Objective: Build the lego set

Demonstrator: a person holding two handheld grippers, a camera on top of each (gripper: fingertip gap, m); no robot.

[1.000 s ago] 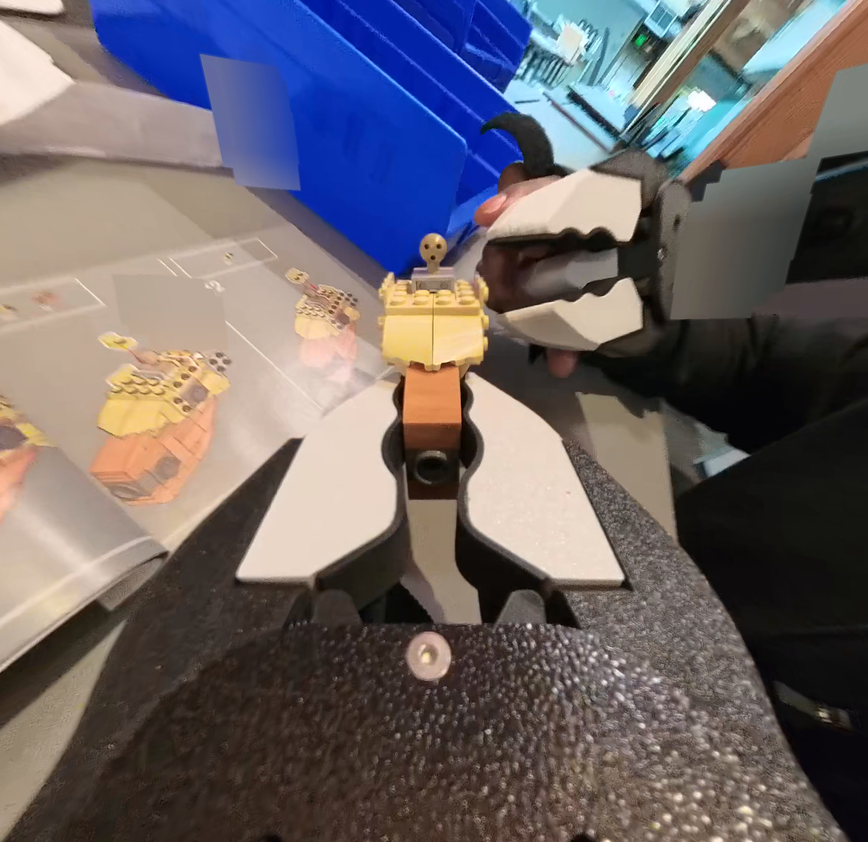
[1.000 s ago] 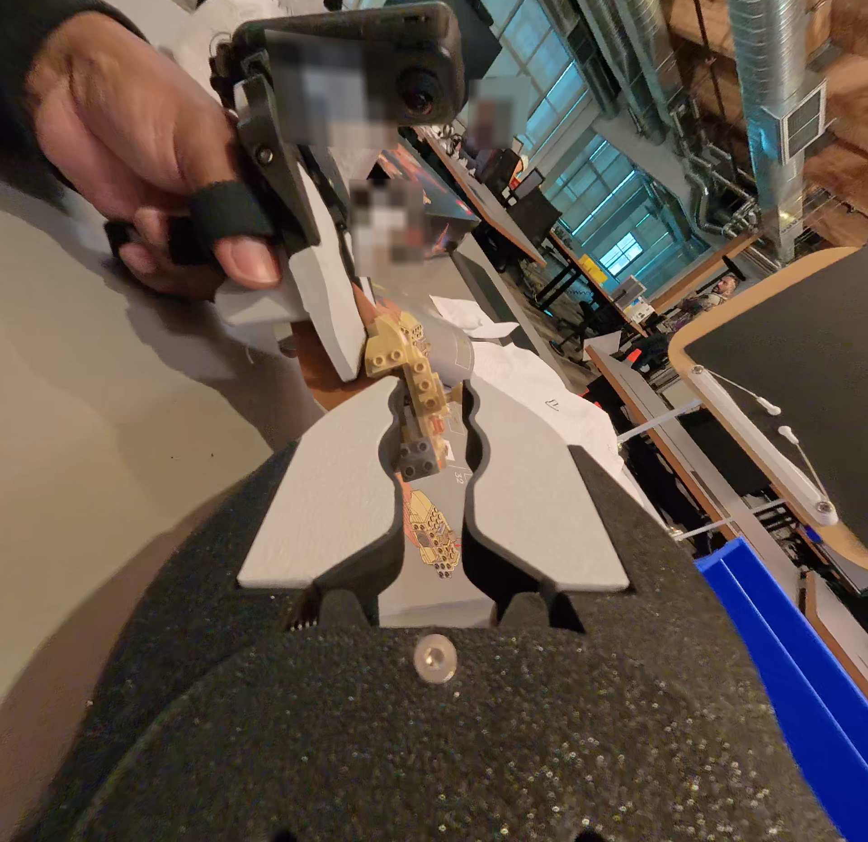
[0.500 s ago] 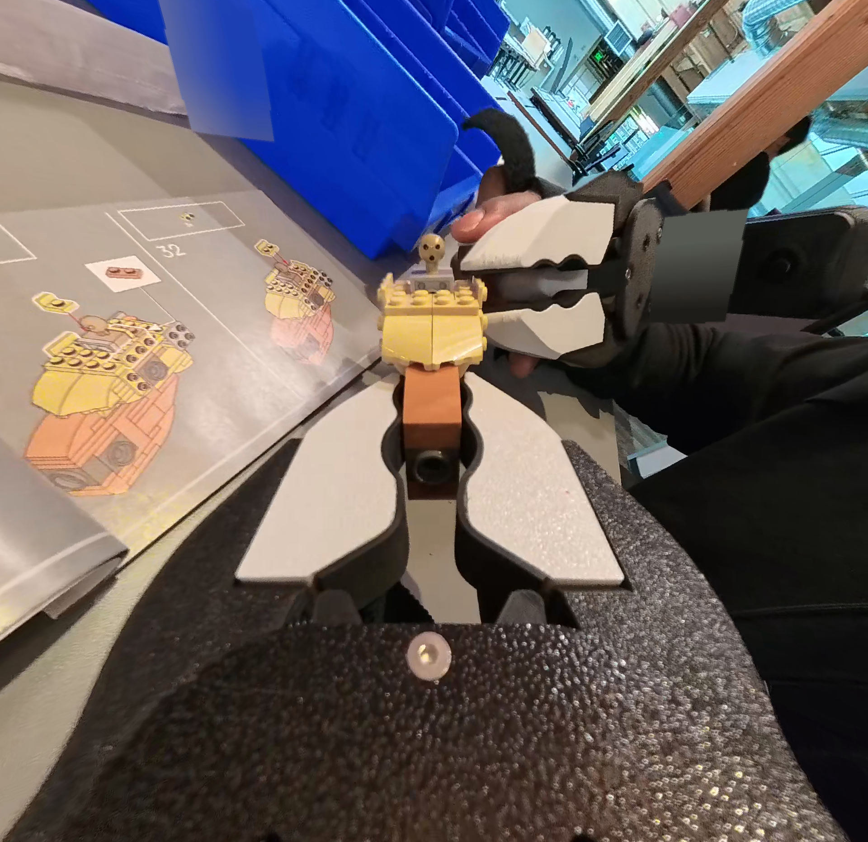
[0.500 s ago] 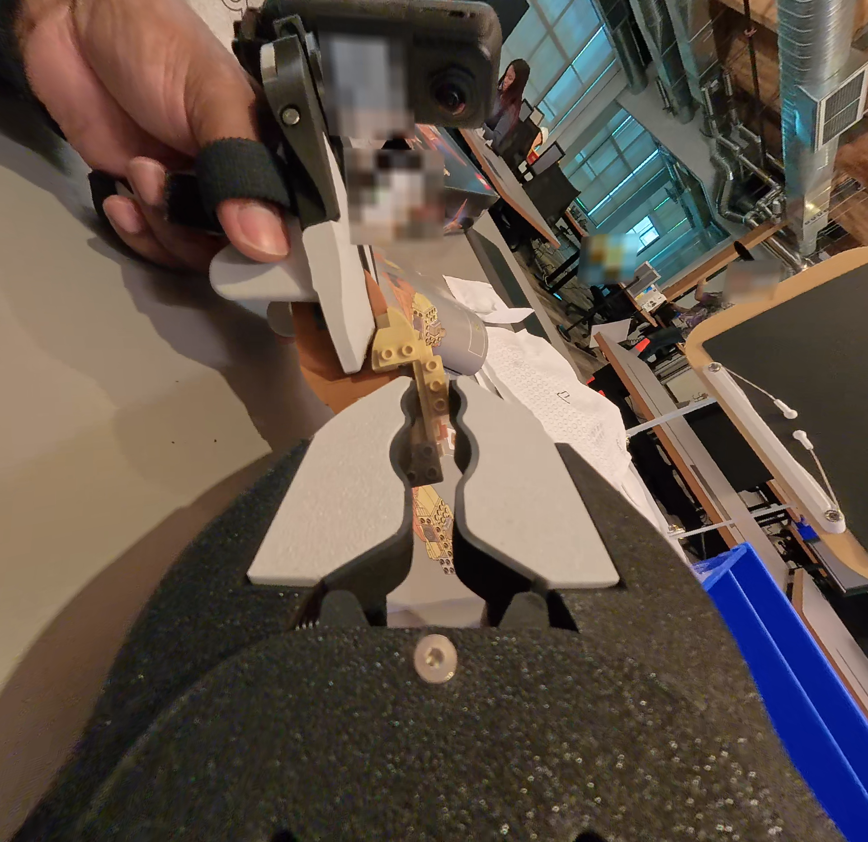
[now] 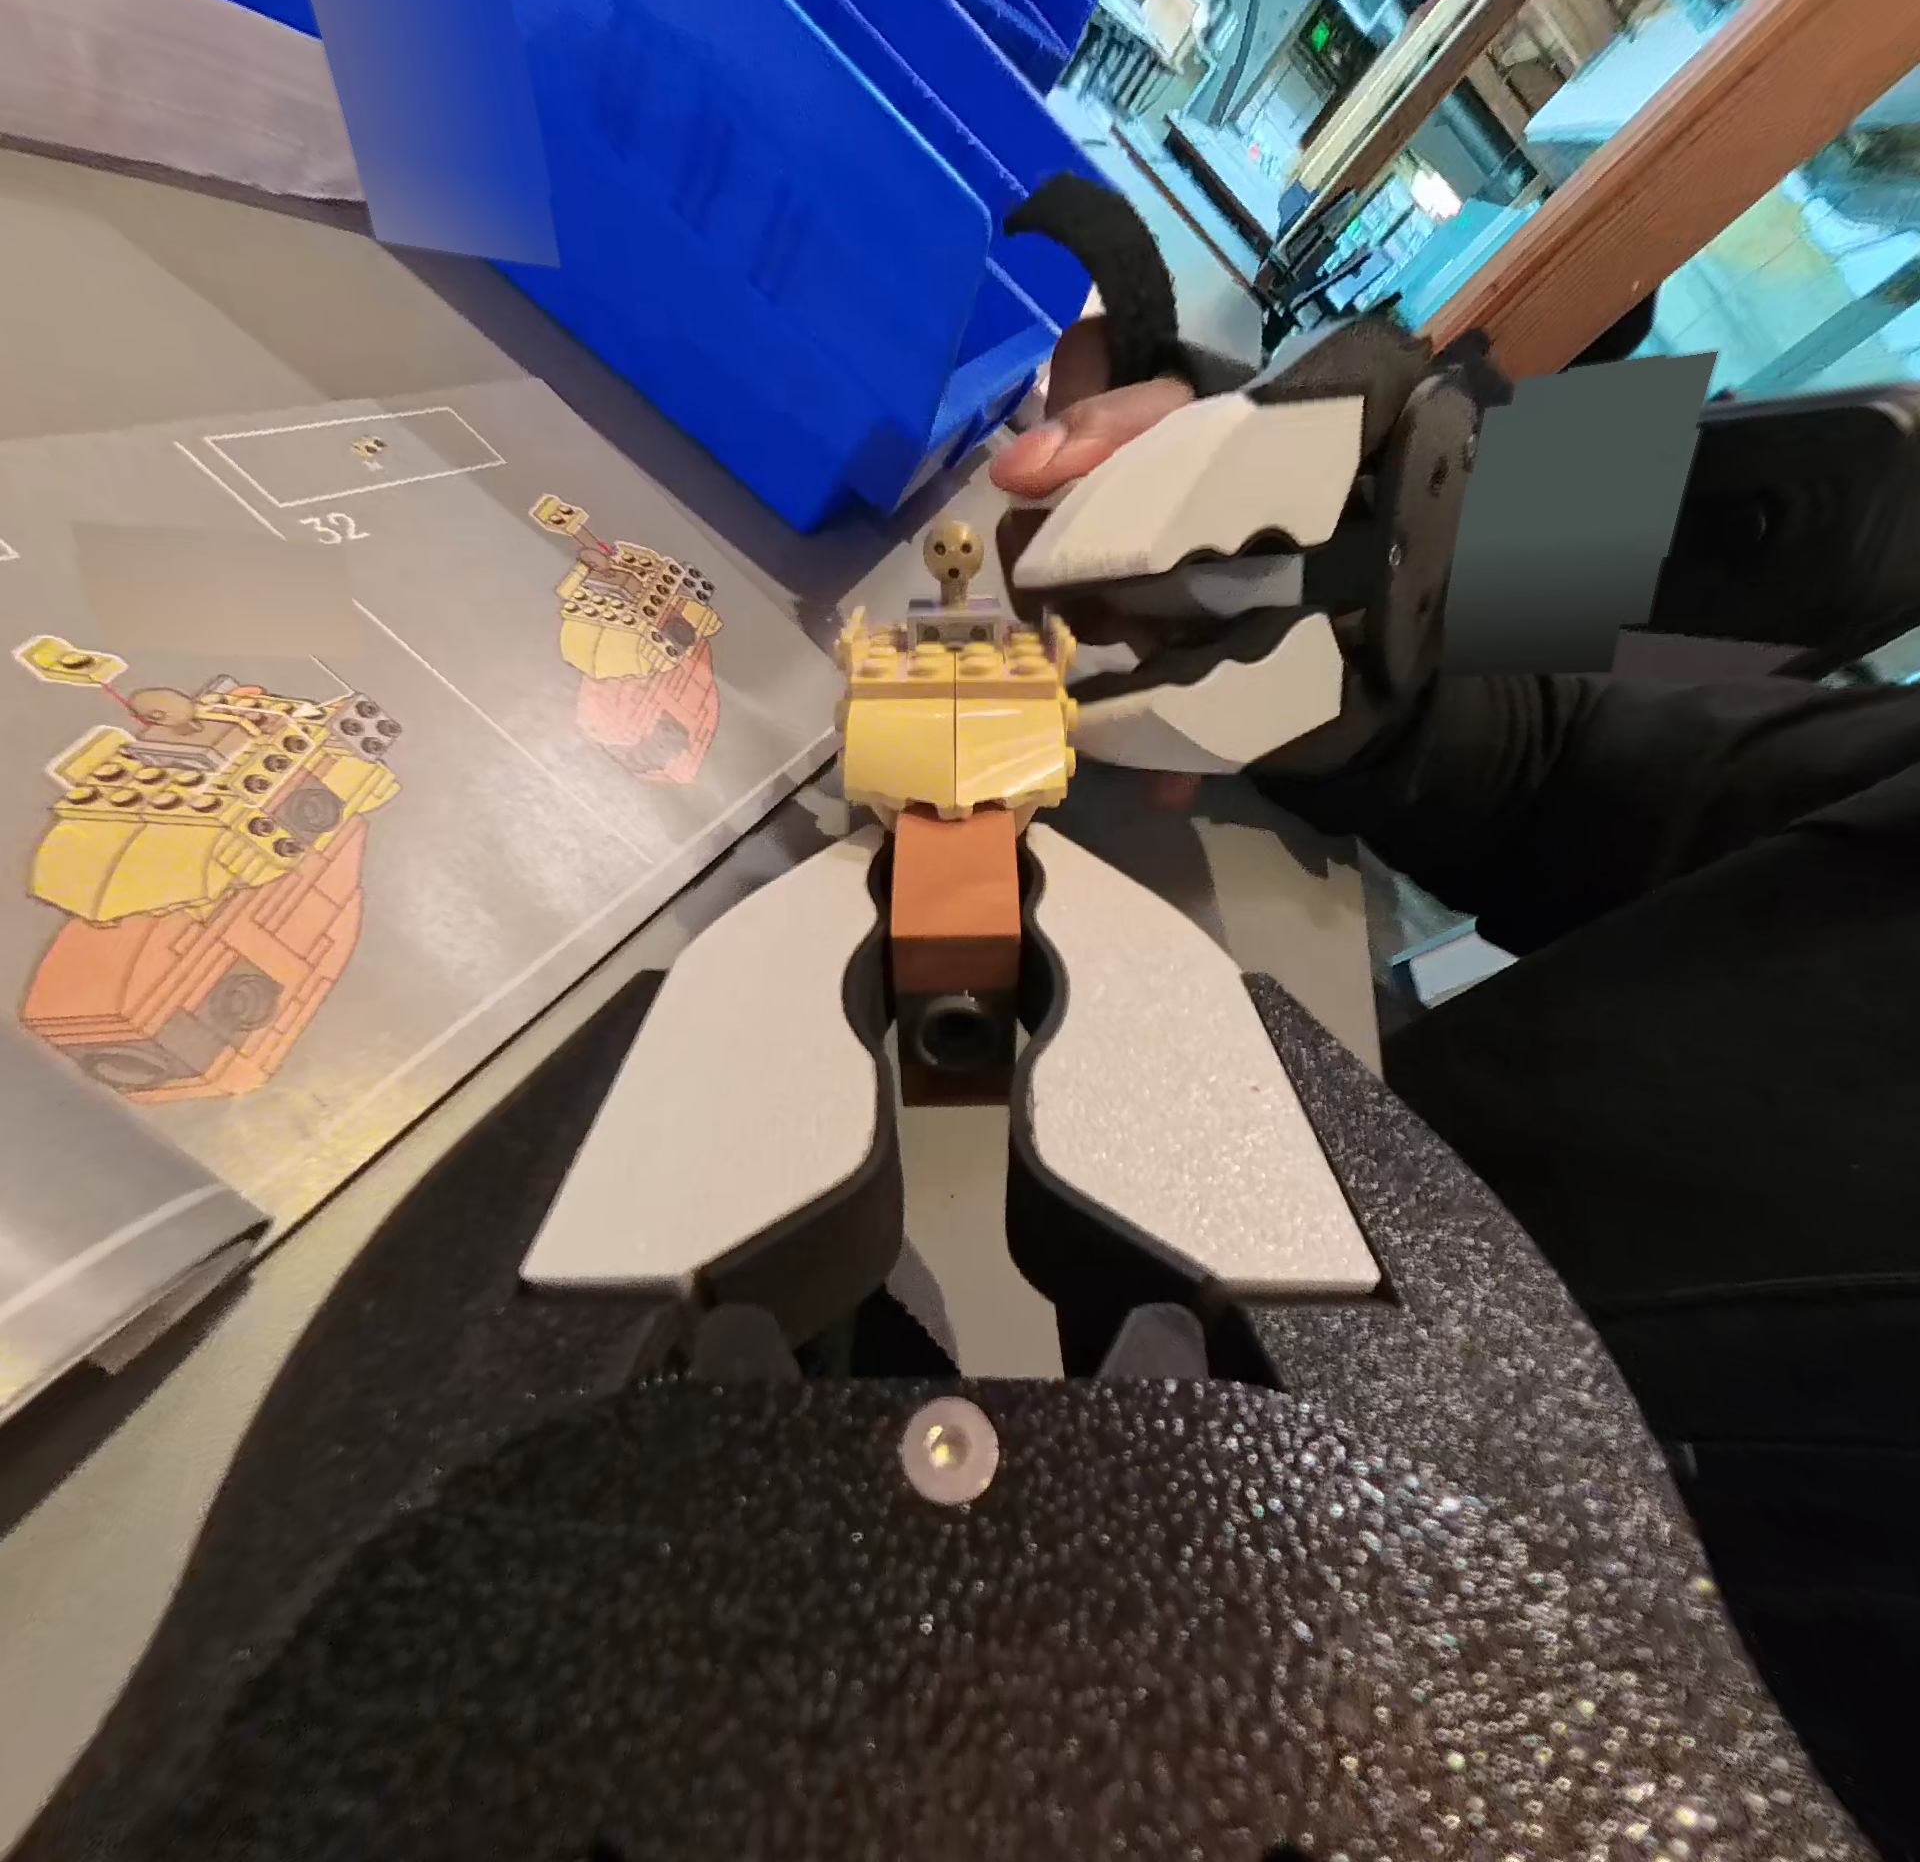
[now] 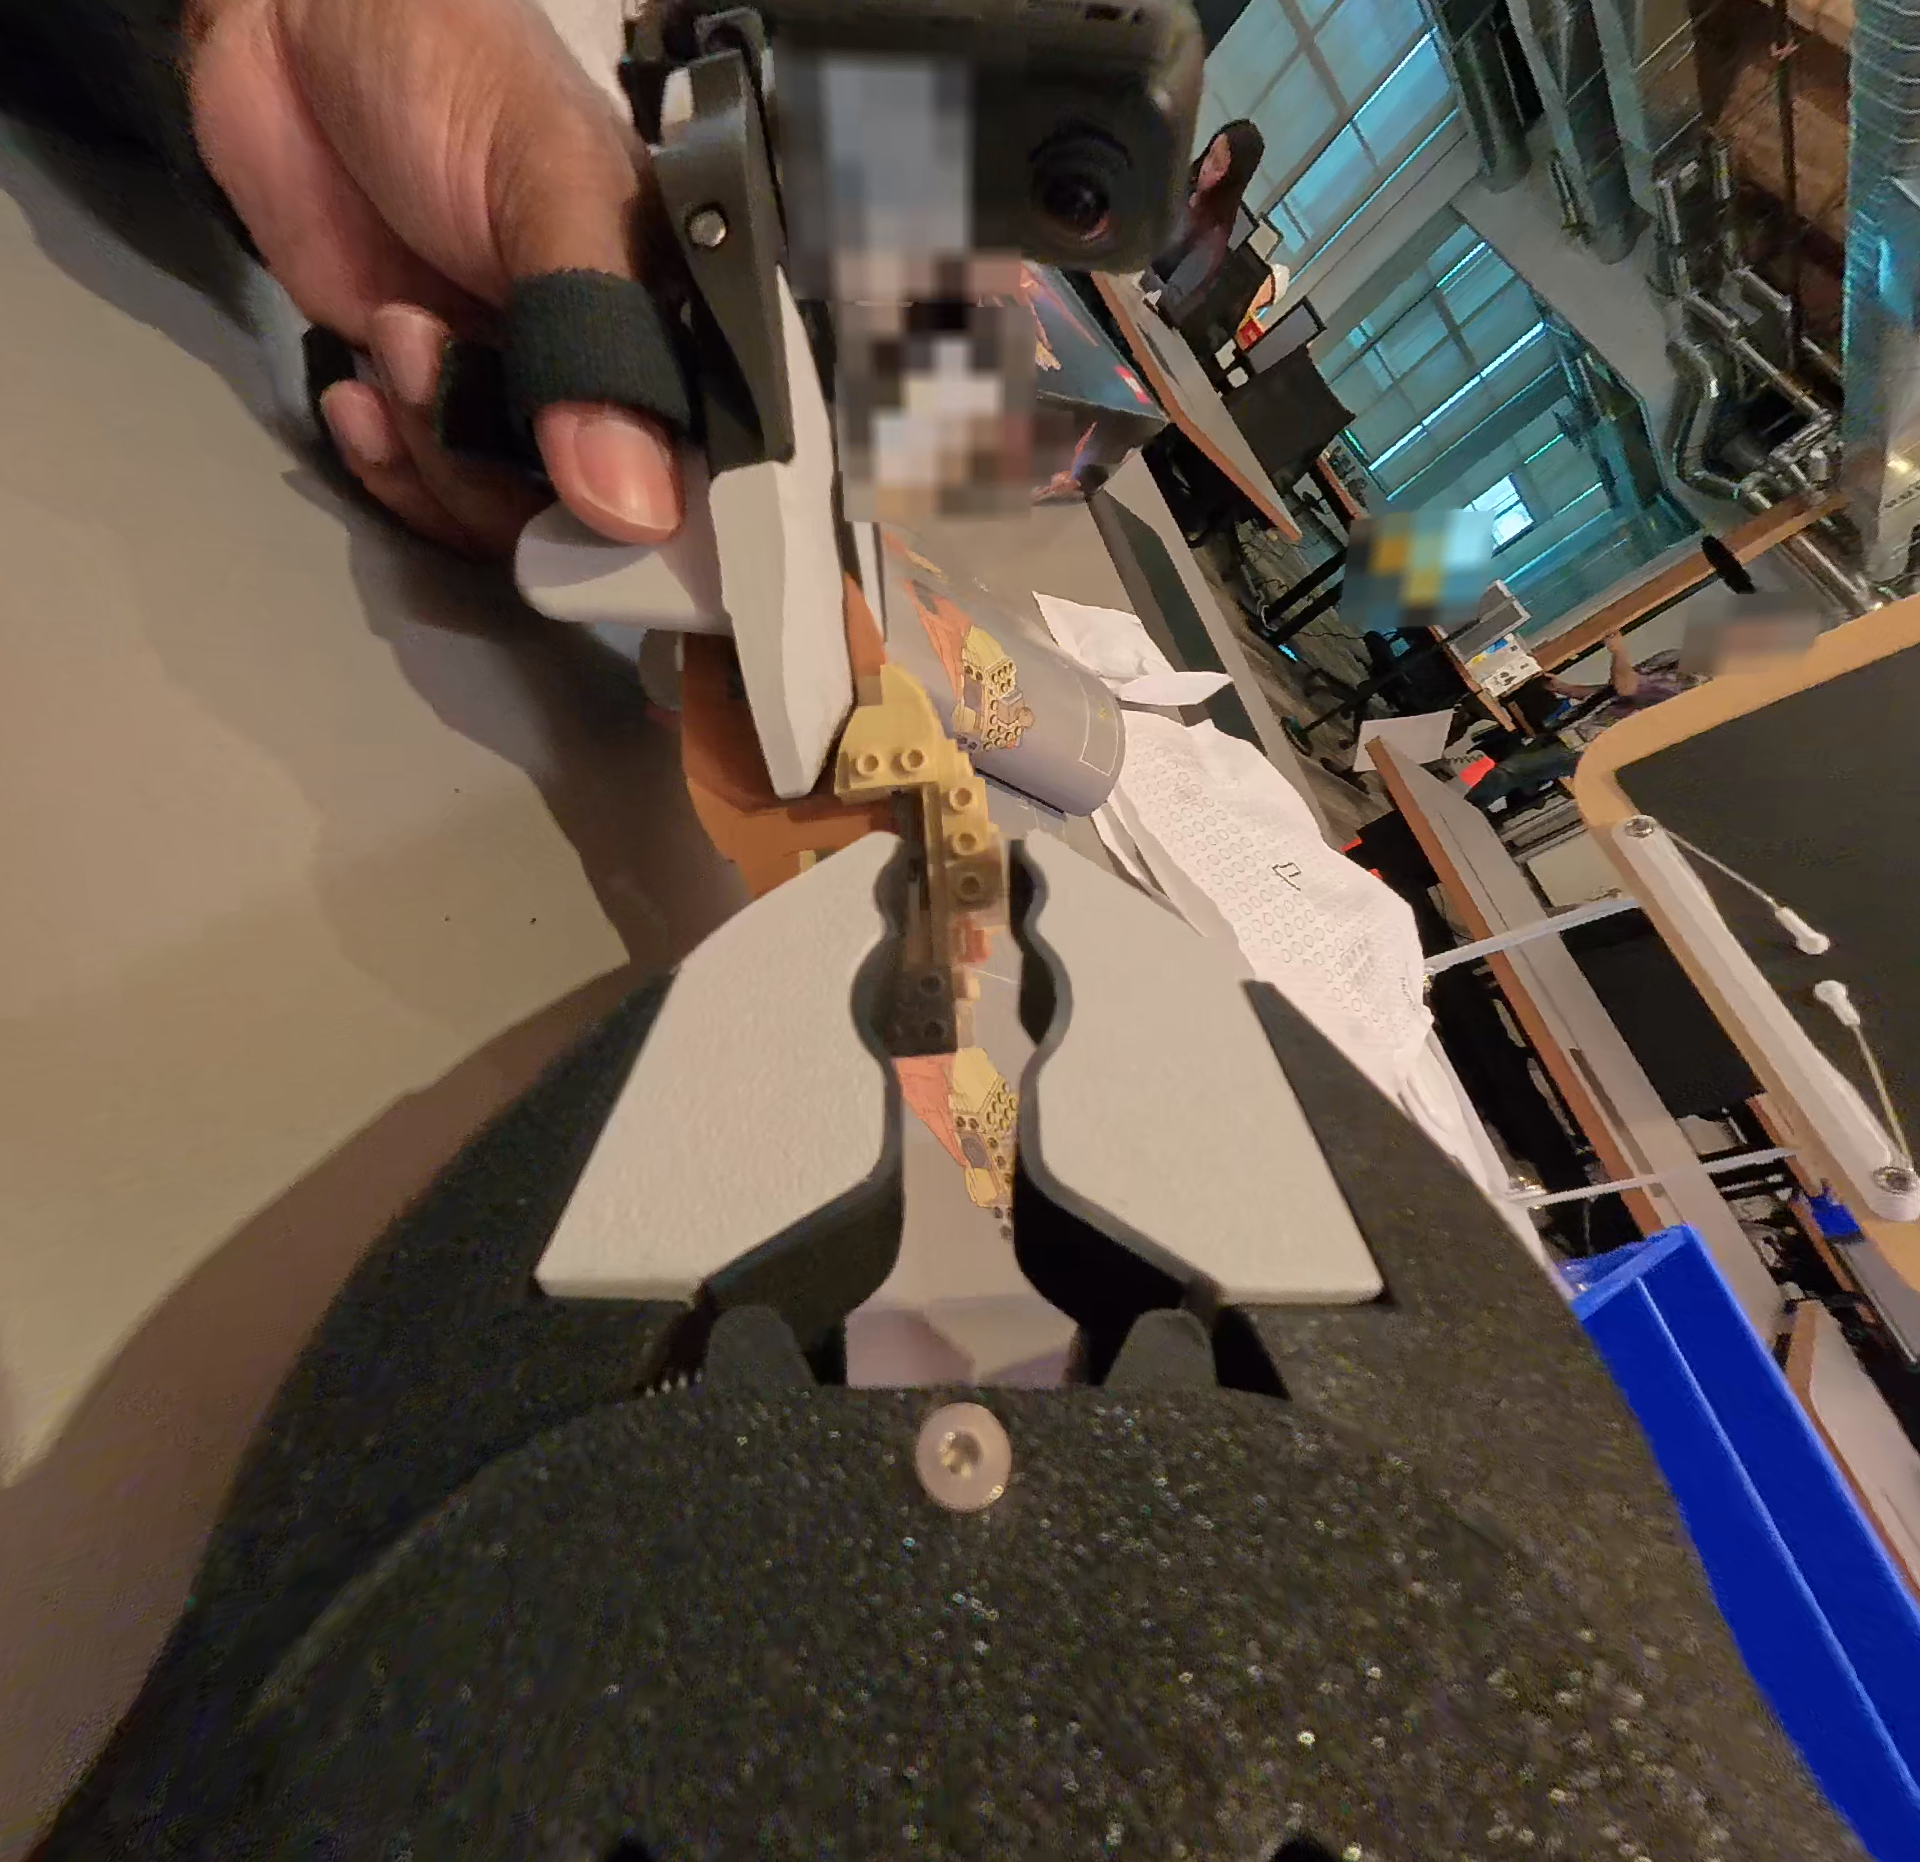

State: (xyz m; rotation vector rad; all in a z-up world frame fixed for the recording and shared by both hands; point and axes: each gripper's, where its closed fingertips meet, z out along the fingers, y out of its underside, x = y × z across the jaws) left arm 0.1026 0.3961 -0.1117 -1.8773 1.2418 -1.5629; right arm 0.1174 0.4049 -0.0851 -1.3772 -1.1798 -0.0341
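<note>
Tan-and-brown lego model (image 5: pixel 954 773) clamped in left gripper (image 5: pixel 954 856); right gripper (image 6: pixel 951 877) closed on its tan side, above grey tabletop (image 5: pixel 187 285).

A tan-yellow and reddish-brown lego model (image 5: pixel 954 773), with a black block at its near end. Pale grey gripper fingers (image 5: pixel 748 1064) on speckled black bodies. Bright blue bins (image 5: pixel 748 202) far left. A grey instruction booklet (image 5: pixel 312 773) printed with yellow-and-orange pictures.

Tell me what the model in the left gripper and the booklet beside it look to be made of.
The model: moulded plastic, judging by its studs and sheen on the curved tan top over a brown base. The booklet: coated paper, seemingly, with glare across its printed pages and a curling edge.
</note>
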